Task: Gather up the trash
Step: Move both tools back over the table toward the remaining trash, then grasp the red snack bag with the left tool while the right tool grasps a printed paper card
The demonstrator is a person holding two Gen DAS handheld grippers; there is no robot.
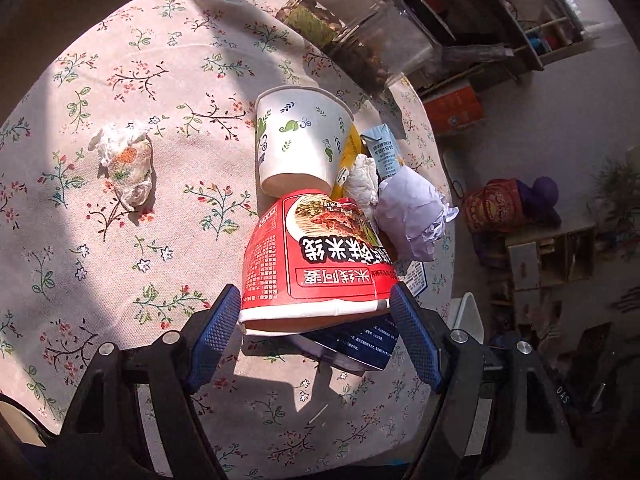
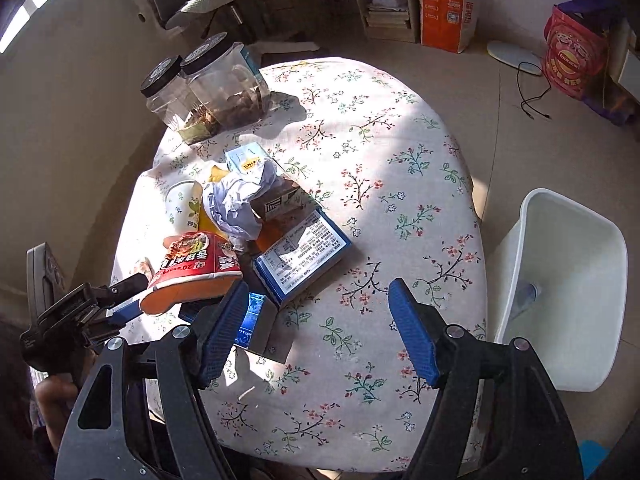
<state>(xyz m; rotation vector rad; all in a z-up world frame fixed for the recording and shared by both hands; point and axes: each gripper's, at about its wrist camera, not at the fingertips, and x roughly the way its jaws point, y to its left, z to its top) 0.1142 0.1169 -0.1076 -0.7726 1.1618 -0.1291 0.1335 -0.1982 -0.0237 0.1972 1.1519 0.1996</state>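
My left gripper has its blue pads on both sides of the red instant rice-noodle cup, clamped on its wide rim end w/ the cup lying on its side; the right wrist view shows that cup lifted off the cloth, rim squashed a bit. My right gripper is spread wide, nothing btwn the pads, hovering over bare floral tablecloth. Just under the cup's rim sits a blue box, and a bigger blue-and-white printed box lies flat beside it. Past the cup: a white paper cup w/ green leaf print on its side, touching the noodle cup's base; next to it a yellow wrapper, a white tissue wad, a crumpled ball of white paper and a light-blue carton, all heaped together. Well apart, on the left of the cloth, a stained crumpled tissue lies alone. At the far table edge, two clear plastic jars w/ black lids. Off the table's right side stands a white bin, something small and pale at its bottom, can't tell what.
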